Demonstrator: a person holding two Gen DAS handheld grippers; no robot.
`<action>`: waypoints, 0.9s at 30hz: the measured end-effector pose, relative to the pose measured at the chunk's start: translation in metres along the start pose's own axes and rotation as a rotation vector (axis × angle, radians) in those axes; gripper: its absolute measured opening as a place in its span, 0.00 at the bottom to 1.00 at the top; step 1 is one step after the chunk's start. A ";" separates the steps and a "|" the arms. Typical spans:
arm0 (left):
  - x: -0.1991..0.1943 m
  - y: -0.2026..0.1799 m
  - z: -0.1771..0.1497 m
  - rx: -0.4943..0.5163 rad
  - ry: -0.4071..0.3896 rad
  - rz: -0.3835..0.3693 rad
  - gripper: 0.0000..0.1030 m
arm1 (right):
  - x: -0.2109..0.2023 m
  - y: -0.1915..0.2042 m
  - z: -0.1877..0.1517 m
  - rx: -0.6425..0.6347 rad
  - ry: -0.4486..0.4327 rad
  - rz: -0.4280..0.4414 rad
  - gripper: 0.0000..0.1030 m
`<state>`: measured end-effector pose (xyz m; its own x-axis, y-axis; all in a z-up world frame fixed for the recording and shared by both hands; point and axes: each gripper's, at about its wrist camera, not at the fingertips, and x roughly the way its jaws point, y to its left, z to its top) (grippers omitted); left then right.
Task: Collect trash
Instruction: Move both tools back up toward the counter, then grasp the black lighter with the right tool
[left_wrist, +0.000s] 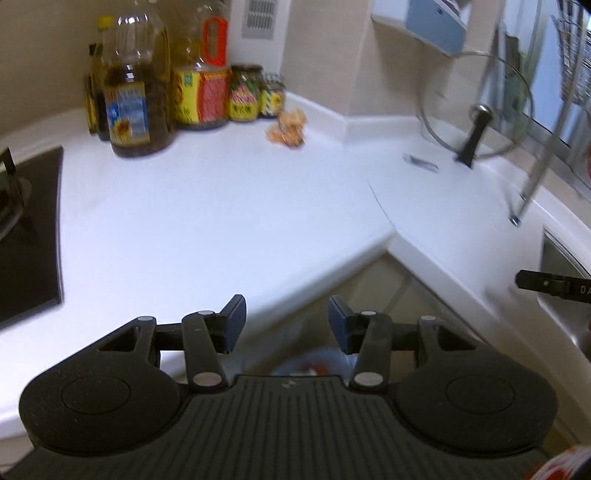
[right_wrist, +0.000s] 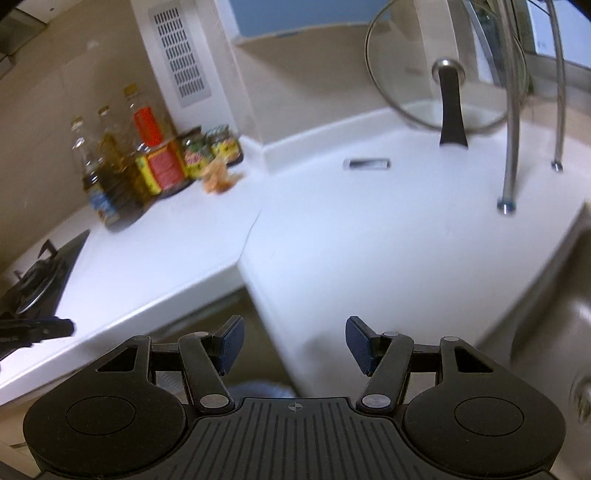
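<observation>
Your trash is the crumpled orange-tan wrapper (left_wrist: 287, 129) on the white tabletop (left_wrist: 207, 221), back in the corner just beside the small jars (left_wrist: 256, 94) and near the oil bottles (left_wrist: 135, 88). The second candidate is the small dark flat packet (right_wrist: 366, 163), lying apart on the other wing of the tabletop, in front of the glass lid (right_wrist: 443, 74) propped against the wall.

Both tongs are released and empty. The left tongs (left_wrist: 287, 323) hang off the tabletop edge, nothing between the pads. The same goes for the right tongs (right_wrist: 294, 341), well apart from either piece.

Handling guess: the wrapper looks light, soft and crinkly, so it will squash and may skid on the smooth top. Pinch a raised fold at the bunched middle, coming in from the open front side so you don't knock the jars.

The packet looks thin and flat and will be hard to get under. Take it across the narrow width, or nudge one end up first. The pictures are blurred, so what it's made of is unclear.

A blue-and-red blur (left_wrist: 314, 365) sits below the tabletop edge; it may be the bin, I cannot tell.
</observation>
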<state>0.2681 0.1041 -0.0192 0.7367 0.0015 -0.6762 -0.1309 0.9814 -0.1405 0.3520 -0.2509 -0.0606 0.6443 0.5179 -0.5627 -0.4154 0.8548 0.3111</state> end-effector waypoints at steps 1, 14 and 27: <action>0.003 -0.001 0.007 -0.009 -0.008 0.010 0.44 | 0.006 -0.007 0.009 -0.008 -0.002 -0.002 0.59; 0.068 -0.022 0.064 -0.054 -0.042 0.125 0.44 | 0.083 -0.070 0.114 -0.126 -0.053 0.022 0.59; 0.115 -0.028 0.089 -0.068 -0.006 0.194 0.44 | 0.160 -0.093 0.167 -0.206 -0.050 0.052 0.59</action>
<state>0.4159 0.0934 -0.0289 0.6974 0.1907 -0.6908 -0.3152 0.9473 -0.0566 0.6013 -0.2422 -0.0513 0.6478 0.5663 -0.5097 -0.5678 0.8049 0.1726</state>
